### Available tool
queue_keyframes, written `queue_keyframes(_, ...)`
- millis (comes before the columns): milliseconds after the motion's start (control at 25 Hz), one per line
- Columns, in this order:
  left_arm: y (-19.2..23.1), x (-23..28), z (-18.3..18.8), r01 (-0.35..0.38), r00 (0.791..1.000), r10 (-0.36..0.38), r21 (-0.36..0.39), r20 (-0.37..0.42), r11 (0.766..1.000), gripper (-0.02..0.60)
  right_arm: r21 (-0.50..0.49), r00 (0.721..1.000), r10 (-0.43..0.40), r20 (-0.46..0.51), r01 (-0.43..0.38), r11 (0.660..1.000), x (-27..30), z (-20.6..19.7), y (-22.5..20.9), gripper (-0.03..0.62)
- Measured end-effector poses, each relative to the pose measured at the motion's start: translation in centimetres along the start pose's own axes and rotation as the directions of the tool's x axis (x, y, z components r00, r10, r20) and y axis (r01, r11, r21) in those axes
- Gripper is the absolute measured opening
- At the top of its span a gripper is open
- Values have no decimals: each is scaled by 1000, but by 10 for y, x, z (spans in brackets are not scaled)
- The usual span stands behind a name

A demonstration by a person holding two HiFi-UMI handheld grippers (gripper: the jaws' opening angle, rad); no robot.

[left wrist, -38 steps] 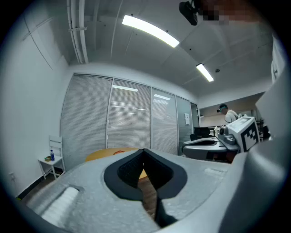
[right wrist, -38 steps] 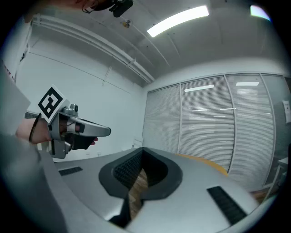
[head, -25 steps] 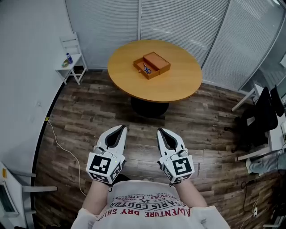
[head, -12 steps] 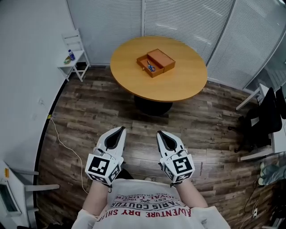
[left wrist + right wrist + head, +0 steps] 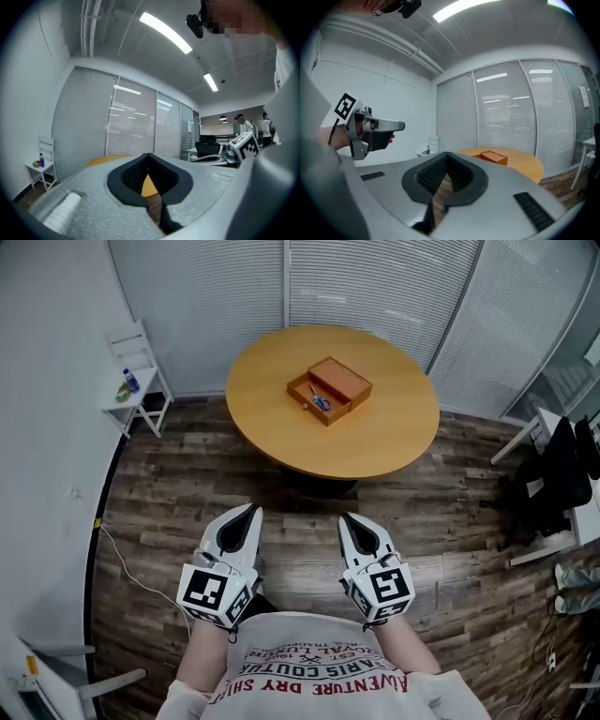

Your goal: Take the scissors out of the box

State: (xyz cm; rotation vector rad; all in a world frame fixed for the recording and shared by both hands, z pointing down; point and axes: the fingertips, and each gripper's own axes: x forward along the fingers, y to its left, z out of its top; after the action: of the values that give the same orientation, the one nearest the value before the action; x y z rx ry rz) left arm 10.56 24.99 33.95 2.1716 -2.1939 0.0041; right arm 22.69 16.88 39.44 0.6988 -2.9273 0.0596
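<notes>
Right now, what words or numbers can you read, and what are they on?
"ADVENTURE": upside down on the person's shirt.
"PARIS COUTUR": same shirt, the end unclear.
Smaller shirt print: too blurred to read.
Bottle label: too small to read.
Marker cube: a pattern, no words.

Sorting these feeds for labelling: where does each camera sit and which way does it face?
Head view: on the person's head, looking steeply down at floor, table, box; shows left gripper, right gripper, shirt.
Left gripper view: on that gripper, level along shut jaws towards blinds; right gripper at right.
Right gripper view: on that gripper, facing table and box; left gripper at left.
Shared: all see the table.
</notes>
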Motion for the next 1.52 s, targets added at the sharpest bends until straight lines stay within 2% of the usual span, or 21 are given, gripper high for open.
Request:
queue_keyframes(240,107,28,6,86,996,-86,-48,-3,995,9,19,994,-88,-62,89,996,88,13,25,8)
queue_keyframes(360,154,37,2,128,992,-128,-50,-12,991,9,24,988,-130,-85,133,991,128,15,33,8)
queue_keyframes(600,220,60,-2,156,987,-157,-42,-32,987,9,36,979,-182,-93,186,982,187,21,37,8)
queue_keyframes(800,247,89,-9,164,985,-166,-59,-44,985,9,45,974,-202,-106,207,977,226,17,21,8)
queue_keyframes(960,254,125,-7,174,984,-174,-2,-42,985,9,45,978,-176,-111,182,982,262,16,-6,8)
queue_keyframes(1240,271,231,6,205,979,-205,33,-14,978,9,59,984,-155,-90,161,985,341,26,-88,9)
queue_keyframes(1520,270,331,-8,247,969,-246,14,-34,969,9,77,982,-138,-131,149,986,384,10,-172,8)
